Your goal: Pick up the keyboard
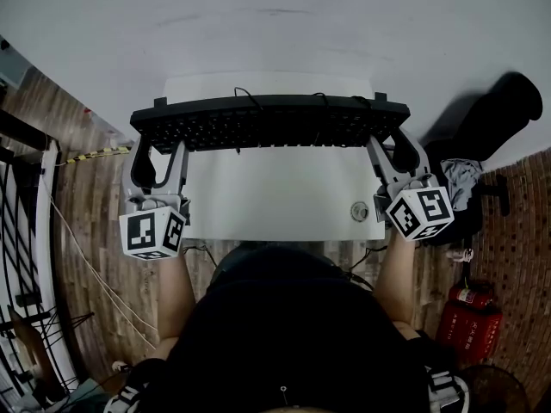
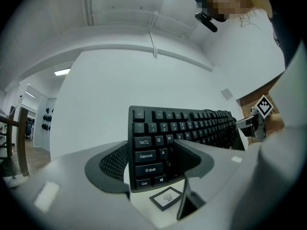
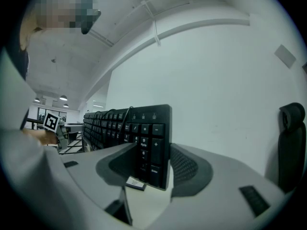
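Between left gripper (image 1: 159, 151) and right gripper (image 1: 393, 150), keyboard (image 1: 267, 120) hangs, fingers (image 1: 143, 167) pinching its ends.

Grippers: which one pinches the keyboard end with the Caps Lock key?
The left gripper: it clamps the keyboard at its Caps Lock end, while the right gripper holds the number-pad end.

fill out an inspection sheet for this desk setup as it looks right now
surface: white table, mostly bare.
job's things: black keyboard held up by both ends; it looks clear of the table.
clutter: one small round thing near the table's front right corner; cannot tell what it is.
grippers: left gripper shut on the keyboard's left end; right gripper shut on its right end.
cables: keyboard cable loops behind it; loose floor cables at left.
surroundings: white wall, wood floor, black chair, red fire extinguisher.
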`<state>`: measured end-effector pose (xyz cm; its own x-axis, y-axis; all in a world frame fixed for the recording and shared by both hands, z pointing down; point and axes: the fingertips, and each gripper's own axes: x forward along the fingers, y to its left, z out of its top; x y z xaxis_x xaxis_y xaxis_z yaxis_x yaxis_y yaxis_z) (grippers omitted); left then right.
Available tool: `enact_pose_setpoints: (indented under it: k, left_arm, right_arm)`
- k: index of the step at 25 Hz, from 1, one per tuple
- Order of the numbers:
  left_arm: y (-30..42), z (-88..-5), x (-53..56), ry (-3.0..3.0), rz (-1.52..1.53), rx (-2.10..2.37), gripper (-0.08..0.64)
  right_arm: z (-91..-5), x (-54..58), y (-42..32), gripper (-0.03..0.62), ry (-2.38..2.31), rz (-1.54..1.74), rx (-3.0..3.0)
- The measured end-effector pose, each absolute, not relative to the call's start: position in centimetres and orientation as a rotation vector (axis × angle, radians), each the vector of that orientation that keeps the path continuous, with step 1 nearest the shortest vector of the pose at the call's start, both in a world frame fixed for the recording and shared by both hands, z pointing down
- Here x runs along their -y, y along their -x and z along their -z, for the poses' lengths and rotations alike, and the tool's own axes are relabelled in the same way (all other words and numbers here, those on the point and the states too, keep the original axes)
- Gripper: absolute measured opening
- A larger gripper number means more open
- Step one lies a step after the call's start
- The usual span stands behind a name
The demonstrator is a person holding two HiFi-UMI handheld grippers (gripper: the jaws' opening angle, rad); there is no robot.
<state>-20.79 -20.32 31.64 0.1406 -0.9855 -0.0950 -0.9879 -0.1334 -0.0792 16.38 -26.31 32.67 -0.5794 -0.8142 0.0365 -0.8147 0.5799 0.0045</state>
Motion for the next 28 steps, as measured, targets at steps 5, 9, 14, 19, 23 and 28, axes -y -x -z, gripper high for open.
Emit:
enact_pose_setpoints:
  k: [5, 9, 14, 19, 23, 28]
  left_arm:
    - [20.5, -32.0, 20.1, 2.264, -0.025, -2.005, 0.305]
    - [20.3, -32.4, 19.9, 2.256, -0.016, -2.029, 0.305]
    - [20.2, -32.9, 19.7, 2.255, -0.016, -2.05, 0.305]
    - [20.1, -32.9, 19.6, 2.255, -0.008, -2.057, 0.305]
    - [20.1, -33.0, 19.7, 2.255, -0.005, -2.059, 0.305]
    - [20.1, -33.0, 19.7, 2.257, -0.006, -2.061, 0.305]
  right_arm:
    - [-33.0, 26.7, -16.6, 0.218, -1.405, -0.023, 2.771]
    - [-33.4, 27.0, -16.8, 0.218, -1.394, -0.03, 2.772]
    - [-33.5, 27.2, -16.8, 0.218, -1.373, -0.031, 2.773]
    - [-33.6, 27.3, -16.8, 0.218, -1.366, -0.038, 2.769]
    - [-33.6, 27.3, -16.9, 0.218, -1.366, -0.035, 2.766]
    - [-33.5, 27.3, -16.8, 0.218, -1.367, -0.03, 2.761]
